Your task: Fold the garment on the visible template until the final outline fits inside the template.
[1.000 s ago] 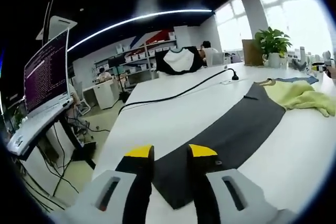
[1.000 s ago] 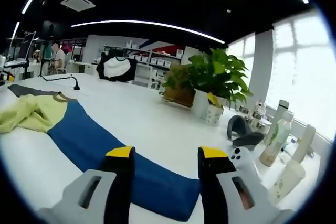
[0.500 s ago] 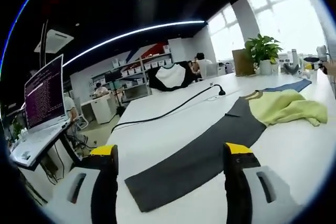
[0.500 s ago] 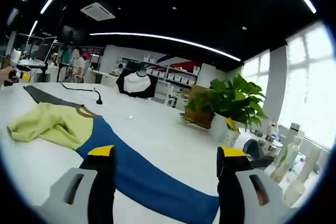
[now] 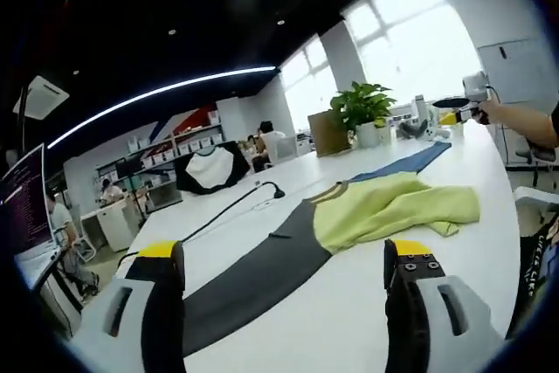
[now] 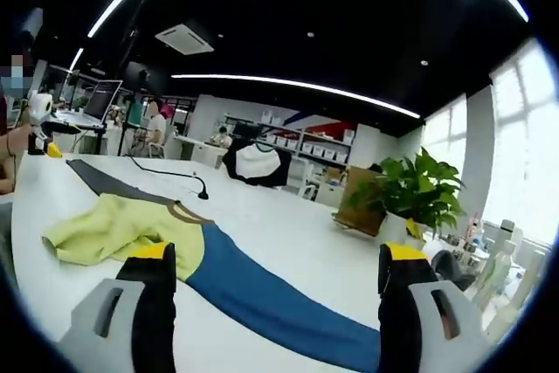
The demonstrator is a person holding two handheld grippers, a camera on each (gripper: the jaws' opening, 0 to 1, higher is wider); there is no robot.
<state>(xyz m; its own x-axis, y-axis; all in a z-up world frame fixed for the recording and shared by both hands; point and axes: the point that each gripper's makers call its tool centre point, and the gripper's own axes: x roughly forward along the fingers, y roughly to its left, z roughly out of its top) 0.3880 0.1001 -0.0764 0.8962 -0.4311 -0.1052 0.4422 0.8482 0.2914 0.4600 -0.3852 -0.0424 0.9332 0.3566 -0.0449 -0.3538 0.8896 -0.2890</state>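
Left gripper view: left gripper [image 5: 284, 264] spread wide, holding nothing, above white table [image 5: 349, 303]. Yellow garment [image 5: 393, 207] crumpled mid-table, lying across the join of dark grey strip [image 5: 253, 272] and blue strip [image 5: 406, 162]. Black cable [image 5: 231, 207] beyond. Potted plant [image 5: 362, 111] at far end. Right gripper [image 5: 467, 102] far right, too small to judge.

Right gripper view: right gripper [image 6: 275, 259] wide apart, empty. Garment [image 6: 122, 229] bunched left of centre, blue strip [image 6: 271, 299] running toward the camera, grey strip [image 6: 105, 183] behind. Left gripper [image 6: 39, 124] at far left edge.

Your white surface [image 5: 349, 303] carries the crumpled yellow garment [image 5: 393, 209] on a long strip (grey [image 5: 253, 272] one side, blue [image 6: 271, 299] beyond); a black cable [image 5: 223, 211] runs past the garment.
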